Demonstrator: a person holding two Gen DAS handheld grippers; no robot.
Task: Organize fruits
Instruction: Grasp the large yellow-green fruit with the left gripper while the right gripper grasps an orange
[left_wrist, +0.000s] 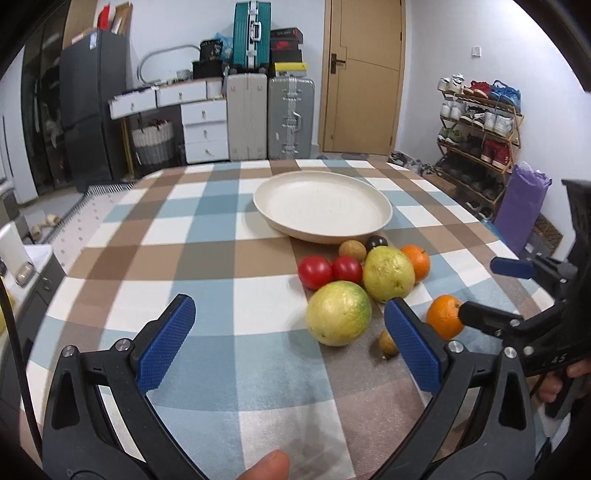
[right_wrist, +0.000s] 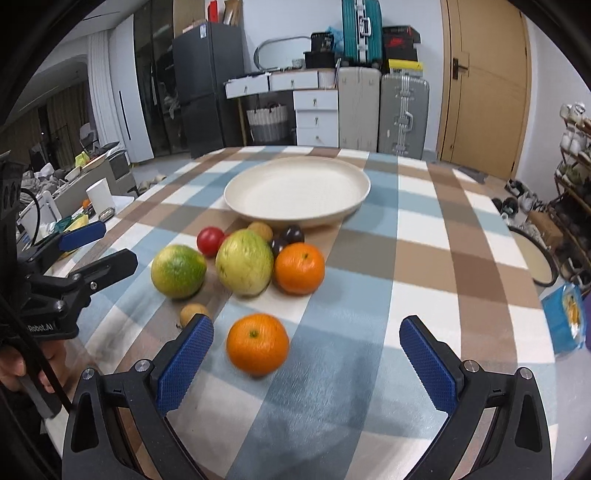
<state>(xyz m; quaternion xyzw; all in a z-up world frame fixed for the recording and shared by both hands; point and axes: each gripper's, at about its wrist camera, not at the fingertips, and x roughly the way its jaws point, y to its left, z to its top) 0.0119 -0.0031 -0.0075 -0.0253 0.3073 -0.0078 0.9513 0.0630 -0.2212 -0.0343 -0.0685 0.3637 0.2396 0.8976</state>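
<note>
Both grippers, left (left_wrist: 290, 345) and right (right_wrist: 306, 356), are hovering with fingers released, grasping nothing. Right is lining up on the near round orange tangerine (right_wrist: 257, 343); the empty cream round plate (right_wrist: 236, 192) on the bench is probably waiting for fruit.

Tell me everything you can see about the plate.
The plate is large, round and cream-coloured, matte and faintly speckled, with a low raised rim. It sits flat and upright on the checked cloth beyond the fruit and holds nothing. A small brown fruit and a dark one lie at its near edge; contact is unclear.

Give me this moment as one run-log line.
left gripper: open, empty | right gripper: open, near orange | plate: empty | fruits: on tablecloth
</note>
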